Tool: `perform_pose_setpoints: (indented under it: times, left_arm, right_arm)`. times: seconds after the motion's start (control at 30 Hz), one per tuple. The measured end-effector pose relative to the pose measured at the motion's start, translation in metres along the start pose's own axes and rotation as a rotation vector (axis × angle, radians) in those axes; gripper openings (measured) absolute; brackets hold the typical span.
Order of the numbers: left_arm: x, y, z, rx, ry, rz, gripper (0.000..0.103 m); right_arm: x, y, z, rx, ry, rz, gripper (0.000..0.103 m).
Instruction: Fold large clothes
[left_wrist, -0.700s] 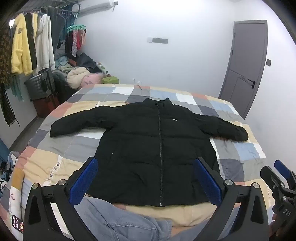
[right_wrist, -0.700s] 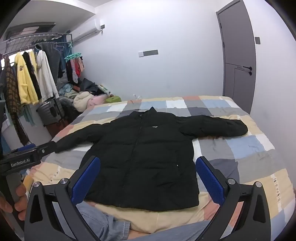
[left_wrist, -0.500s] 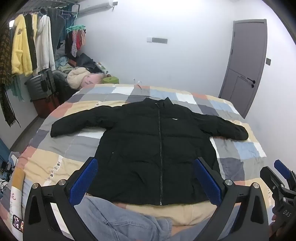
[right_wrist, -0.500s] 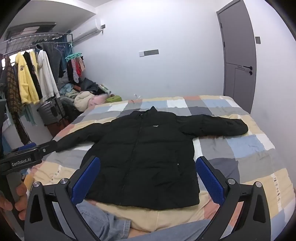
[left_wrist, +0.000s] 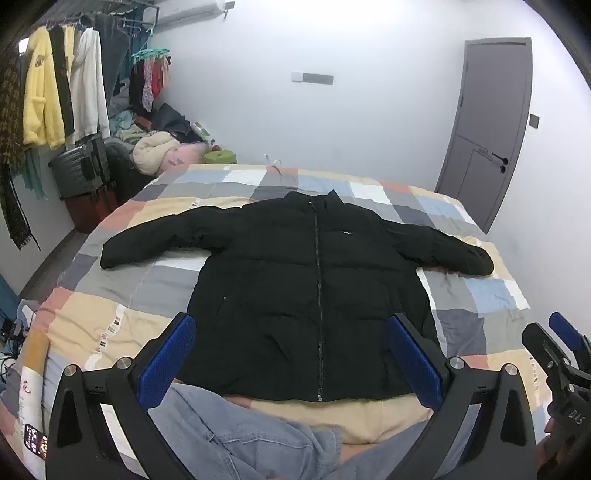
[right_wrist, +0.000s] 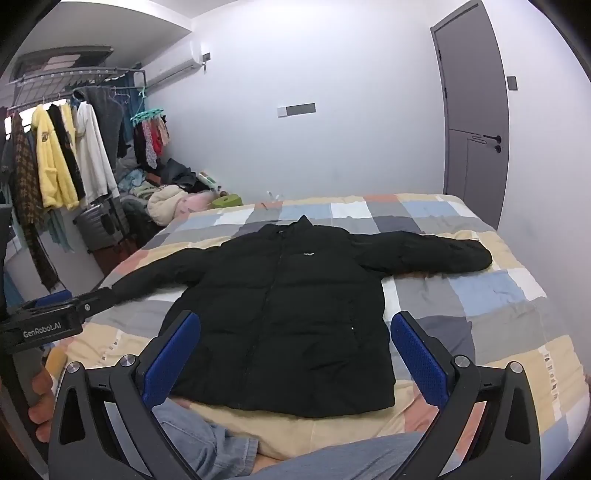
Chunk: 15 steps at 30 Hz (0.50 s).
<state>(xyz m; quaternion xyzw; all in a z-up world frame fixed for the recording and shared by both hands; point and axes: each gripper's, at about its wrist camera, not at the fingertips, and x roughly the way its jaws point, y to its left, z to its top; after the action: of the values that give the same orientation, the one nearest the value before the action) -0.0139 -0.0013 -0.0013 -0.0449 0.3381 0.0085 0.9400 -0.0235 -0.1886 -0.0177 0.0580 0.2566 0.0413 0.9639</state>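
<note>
Nothing much has moved since the earlier frames: both views sit almost the same, the jacket only a touch lower in the left wrist view. Left gripper (left_wrist: 291, 363) fingers (left_wrist: 168, 360) spread wide, empty, hovering over the near hem. Right gripper (right_wrist: 295, 360) same, wide and holding nothing, fingers (right_wrist: 417, 356) framing the hem too.

Just beyond both sets of fingers: black puffer jacket (left_wrist: 314, 295) lying flat, zipped, front up, collar away, both sleeves stretched out to either side on the patchwork bed cover (left_wrist: 480, 291). Nearer than the fingers, under them: person's jeans-clad legs (left_wrist: 236, 439).

Folding not started, by the look of it.

Risks, judged from here:
- Puffy slick shell, thick fill; a shallow pinch would likely slip off or catch only the top layer, so the back stays flat.
- Sleeve ends lie well out from the fingers; long reach, sleeve may drag the body askew.
- Soft bed cover could get pinched with the jacket and bunch.
- Fill springs back; folds may reopen.

Further out: clothes rack (right_wrist: 62, 155), grey door (left_wrist: 487, 122).
</note>
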Motion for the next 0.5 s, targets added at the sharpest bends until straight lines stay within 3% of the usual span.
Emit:
perform_pose_setpoints:
  times: [0.5]
  left_arm:
    - [-0.0012,0.0026,-0.0101,0.001,-0.004,-0.007,0.103]
  right_arm:
    - [0.0018,-0.0024,0.0014,-0.006,0.0,0.0,0.103]
